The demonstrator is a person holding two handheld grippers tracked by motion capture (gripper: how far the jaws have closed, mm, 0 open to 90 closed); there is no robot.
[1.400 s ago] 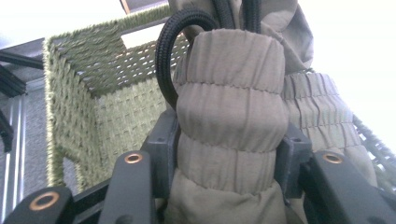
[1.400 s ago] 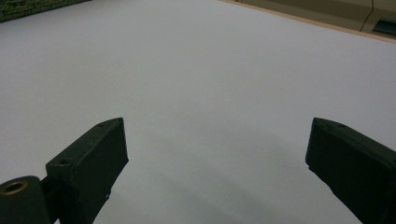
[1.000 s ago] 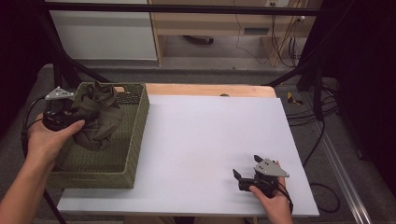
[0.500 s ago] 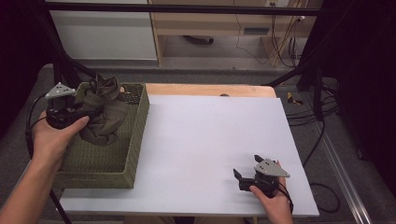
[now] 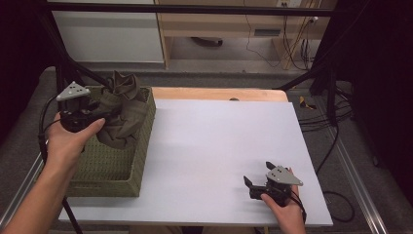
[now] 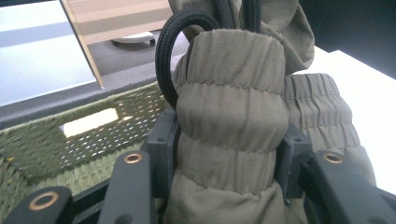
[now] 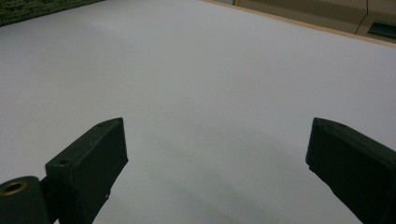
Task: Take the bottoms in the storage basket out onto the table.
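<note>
White table (image 5: 219, 146) spans mid-frame, and at its left the left tool (image 5: 100, 113), clamped on the olive garment's (image 5: 119, 114) elastic waistband, has lifted it higher out of the green basket (image 5: 104, 183) than a second ago, while the right tool (image 5: 251, 187) rests open lower right.

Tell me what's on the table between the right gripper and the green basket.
Nothing. In the high view, the stretch of white table from the right gripper across to the basket is bare. The right gripper view shows the same plain surface ahead of its open jaws.
</note>
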